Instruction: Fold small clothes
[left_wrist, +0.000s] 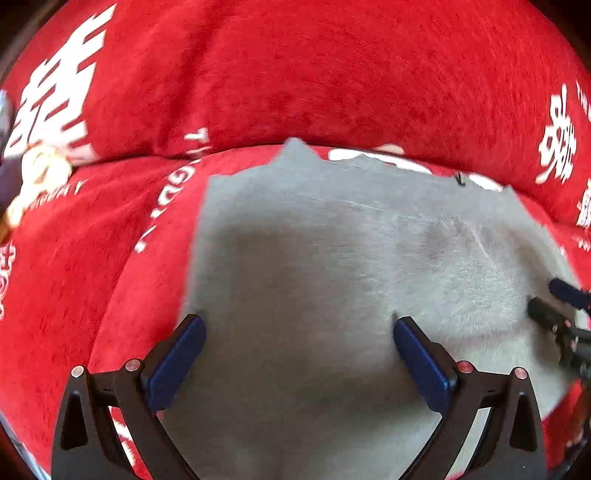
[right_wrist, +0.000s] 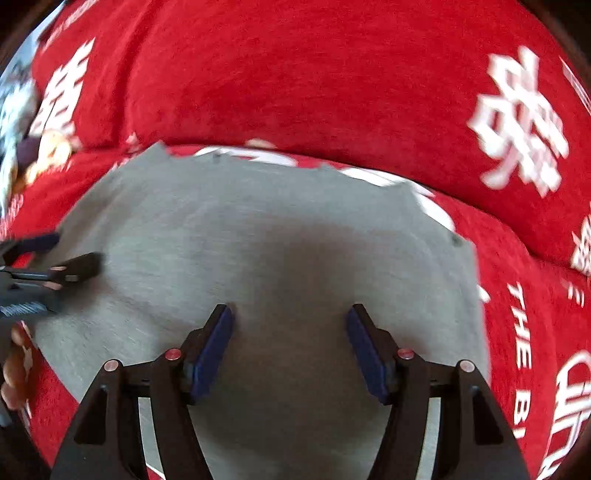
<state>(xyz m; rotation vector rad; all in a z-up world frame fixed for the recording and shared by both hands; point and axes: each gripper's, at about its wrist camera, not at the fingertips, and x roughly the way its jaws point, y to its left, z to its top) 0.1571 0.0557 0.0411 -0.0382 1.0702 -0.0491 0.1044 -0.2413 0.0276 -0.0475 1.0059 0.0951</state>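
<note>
A small grey garment (left_wrist: 314, 258) lies flat on a red blanket and fills the middle of both views (right_wrist: 240, 236). My left gripper (left_wrist: 299, 325) is open just above the garment's near part, with nothing between its blue pads. My right gripper (right_wrist: 290, 314) is open over the garment too, empty. Each gripper shows in the other's view: the right one at the right edge of the left wrist view (left_wrist: 561, 306), the left one at the left edge of the right wrist view (right_wrist: 55, 266).
The red blanket (left_wrist: 332, 74) with white lettering covers a soft seat and a raised cushion behind the garment (right_wrist: 314, 74). A small patterned object (left_wrist: 40, 173) lies on the blanket at the far left.
</note>
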